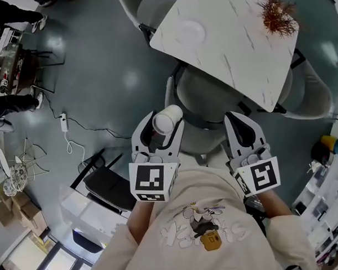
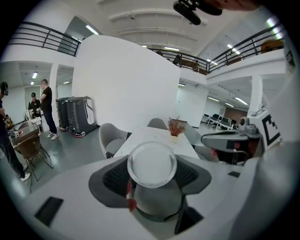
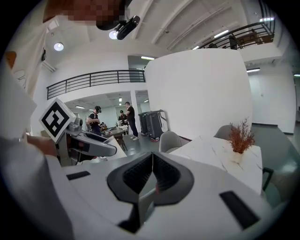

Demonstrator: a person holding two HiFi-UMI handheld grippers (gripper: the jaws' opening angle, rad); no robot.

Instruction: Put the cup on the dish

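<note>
The left gripper [image 1: 157, 125] clamps its jaws on a white cup [image 1: 167, 119]. The cup's round end faces the camera in the left gripper view [image 2: 152, 164], and the dark ribbed pads [image 2: 114, 177] press on its sides. The right gripper [image 1: 244, 123] holds nothing, its two pads [image 3: 165, 174] meeting flat against each other. A person in a cream printed shirt [image 1: 205, 224] holds both tools side by side at chest height, above a grey chair [image 1: 206, 100].

Ahead stands a white marble-patterned table [image 1: 233, 57]. A white dish [image 1: 187, 31] lies near its left end, well apart from the cup. A reddish dried plant [image 1: 278, 16] stands at the table's far right end. More grey chairs ring the table on a glossy grey floor [image 1: 111, 61].
</note>
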